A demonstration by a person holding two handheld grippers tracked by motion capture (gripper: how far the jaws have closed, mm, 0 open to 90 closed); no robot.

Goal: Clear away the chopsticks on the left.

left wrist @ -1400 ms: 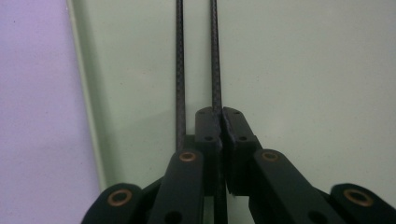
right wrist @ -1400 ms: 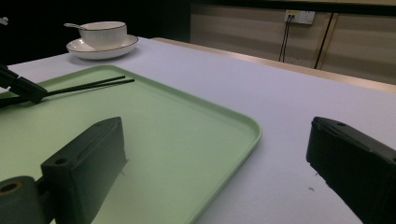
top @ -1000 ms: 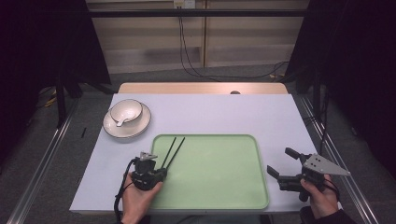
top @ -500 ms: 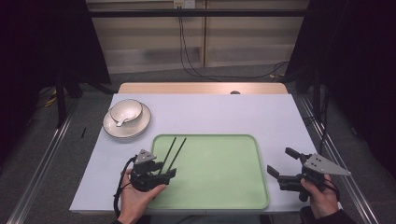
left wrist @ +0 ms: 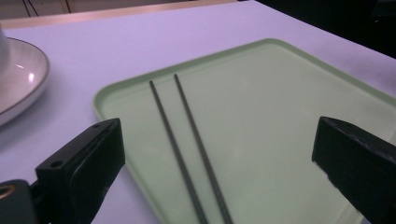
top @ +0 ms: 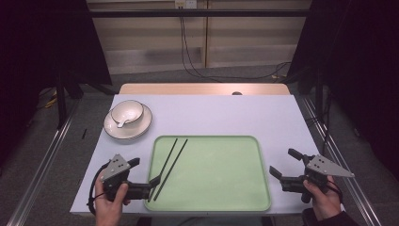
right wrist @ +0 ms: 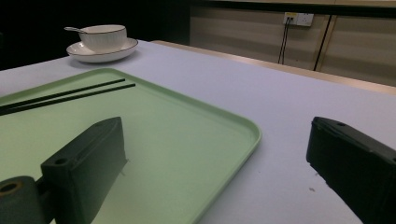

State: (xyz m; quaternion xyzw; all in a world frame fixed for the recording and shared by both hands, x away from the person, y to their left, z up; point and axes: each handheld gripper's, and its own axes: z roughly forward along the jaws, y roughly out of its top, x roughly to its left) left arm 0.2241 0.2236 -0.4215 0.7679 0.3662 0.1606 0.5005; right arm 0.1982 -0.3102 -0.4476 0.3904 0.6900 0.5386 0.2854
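Desk: a flat desk (top: 221,113) under a pale lilac-white cover carried everything; a strip of bare wood showed along its far edge.
Tray: a pale green rectangular plastic tray (top: 221,188) with rounded corners and a raised rim lay flat at the near middle of the desk.
Chopsticks: two thin black chopsticks (top: 170,165) lay side by side on the left part of the tray, roughly parallel and slightly apart, running slantwise from near the far rim toward the near left edge.
Crockery: a round white plate with a dark rim (top: 128,125) sat on the desk beyond the tray's far left corner, apart from it, with a white bowl (top: 126,111) on it; a spoon handle stuck out of the bowl.
Left tongs: the left tongs (top: 143,174), held in the person's left hand (top: 110,205), sat just left of the tray; jaws wide apart, gripping nothing, with the chopsticks seen between them in the left gripper view.
Right tongs: the right tongs (top: 286,164), held in the right hand (top: 322,200), sat off the tray's right edge over the desk; jaws spread apart, empty.
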